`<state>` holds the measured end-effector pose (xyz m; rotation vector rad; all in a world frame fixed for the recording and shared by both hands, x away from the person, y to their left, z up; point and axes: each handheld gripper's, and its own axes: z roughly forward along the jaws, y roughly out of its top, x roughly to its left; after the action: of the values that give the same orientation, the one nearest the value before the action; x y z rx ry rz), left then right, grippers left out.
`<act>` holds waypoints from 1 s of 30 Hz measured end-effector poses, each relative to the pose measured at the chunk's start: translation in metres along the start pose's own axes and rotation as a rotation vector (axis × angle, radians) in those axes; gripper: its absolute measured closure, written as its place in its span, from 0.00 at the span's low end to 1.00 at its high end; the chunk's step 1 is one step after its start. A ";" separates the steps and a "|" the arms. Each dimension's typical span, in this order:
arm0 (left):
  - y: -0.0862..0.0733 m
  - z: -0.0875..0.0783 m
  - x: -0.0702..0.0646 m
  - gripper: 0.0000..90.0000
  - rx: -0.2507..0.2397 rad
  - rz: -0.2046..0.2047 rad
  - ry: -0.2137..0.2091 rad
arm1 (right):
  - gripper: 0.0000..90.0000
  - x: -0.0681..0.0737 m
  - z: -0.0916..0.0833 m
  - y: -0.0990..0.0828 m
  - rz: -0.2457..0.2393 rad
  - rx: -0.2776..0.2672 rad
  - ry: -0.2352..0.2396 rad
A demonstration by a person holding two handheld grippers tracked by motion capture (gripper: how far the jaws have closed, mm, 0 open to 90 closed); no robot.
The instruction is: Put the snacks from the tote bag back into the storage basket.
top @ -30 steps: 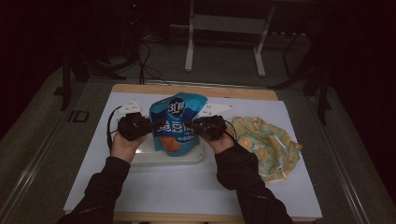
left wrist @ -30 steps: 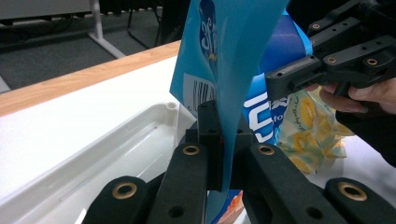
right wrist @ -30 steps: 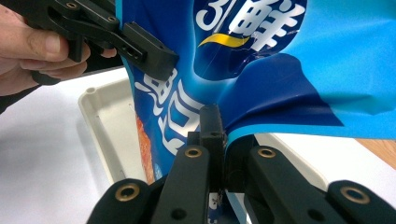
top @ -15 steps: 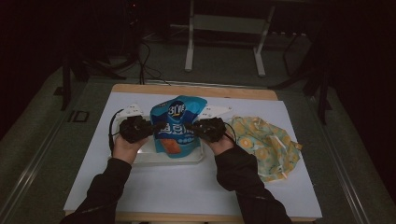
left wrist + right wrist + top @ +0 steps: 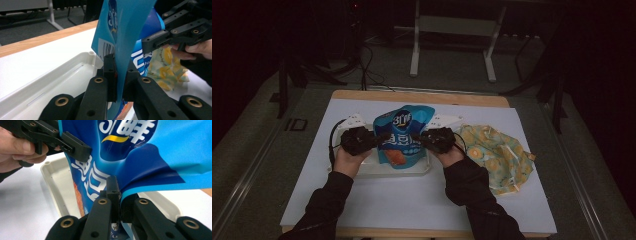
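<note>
Blue snack bag (image 5: 404, 136) held upright over a white tray (image 5: 362, 169) at table centre, left gripper (image 5: 381, 138) and right gripper (image 5: 418, 138) each clamped on its side edges, patterned cloth (image 5: 498, 156) lying right.

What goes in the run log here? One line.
left gripper: shut on blue snack bag | right gripper: shut on bag | bag: above white plastic tray

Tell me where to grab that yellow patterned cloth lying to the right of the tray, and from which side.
Grip the yellow patterned cloth at a raised fold along its near right edge, coming down from above with the right claw, since it lies flat and crumpled on the table. That claw, like the left claw, is now shut on the blue bag.
</note>
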<state>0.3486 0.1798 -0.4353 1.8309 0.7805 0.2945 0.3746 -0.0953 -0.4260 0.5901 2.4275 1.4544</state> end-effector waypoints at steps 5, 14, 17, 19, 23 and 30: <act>0.002 0.001 -0.002 0.72 0.009 -0.005 -0.009 | 0.84 -0.002 -0.003 0.000 0.009 -0.002 0.009; -0.001 -0.002 -0.001 0.47 -0.010 -0.037 -0.009 | 0.50 -0.004 -0.003 -0.003 0.014 0.001 0.040; -0.001 -0.002 -0.001 0.40 -0.008 -0.041 -0.019 | 0.41 -0.006 -0.004 -0.004 0.029 -0.016 0.026; 0.000 -0.002 -0.002 0.38 -0.008 -0.040 -0.028 | 0.37 -0.006 -0.005 -0.004 0.034 -0.020 0.023; -0.001 -0.004 -0.003 0.24 -0.020 -0.019 -0.058 | 0.32 -0.006 -0.008 -0.004 0.044 -0.033 0.026; -0.004 -0.006 -0.004 0.17 -0.016 -0.011 -0.030 | 0.23 -0.008 -0.014 -0.006 0.053 -0.036 0.039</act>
<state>0.3406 0.1821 -0.4361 1.8120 0.7650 0.2645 0.3746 -0.1125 -0.4245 0.6285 2.4275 1.5407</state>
